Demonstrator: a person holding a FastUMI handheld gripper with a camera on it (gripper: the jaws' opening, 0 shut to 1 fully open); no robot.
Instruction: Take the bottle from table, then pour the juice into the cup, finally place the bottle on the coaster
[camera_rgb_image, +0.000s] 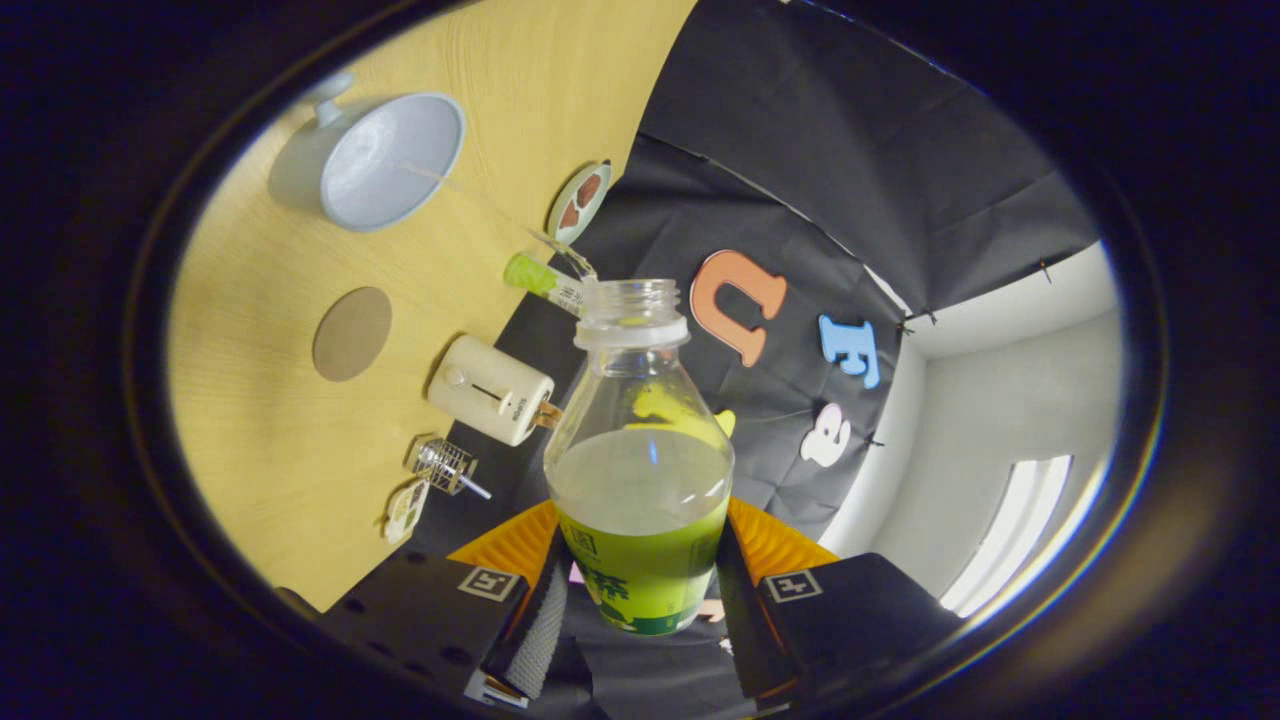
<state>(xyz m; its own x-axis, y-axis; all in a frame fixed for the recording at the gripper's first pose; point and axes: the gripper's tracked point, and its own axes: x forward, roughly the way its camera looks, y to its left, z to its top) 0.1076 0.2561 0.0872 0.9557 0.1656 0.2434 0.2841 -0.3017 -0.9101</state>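
Yellow wood made the table (270, 300), and black cloth hung behind it as the wall. The gripper (640, 590) was clenched on the bottle (640, 470), with one finger pressing each side of its green label, so the bottle was up off the table. That first job looked done. The bottle had no cap, and pale green juice sat low in it, about halfway up. It stood straight along the fingers while the whole table looked tipped over sideways. The white cup (385, 160) stood far beyond the fingers on the table, well apart from the bottle's mouth. I could not tell if any juice was in it. The round brown coaster (352, 333) lay bare between the cup and the fingers. Putting the bottle there was still left to do.
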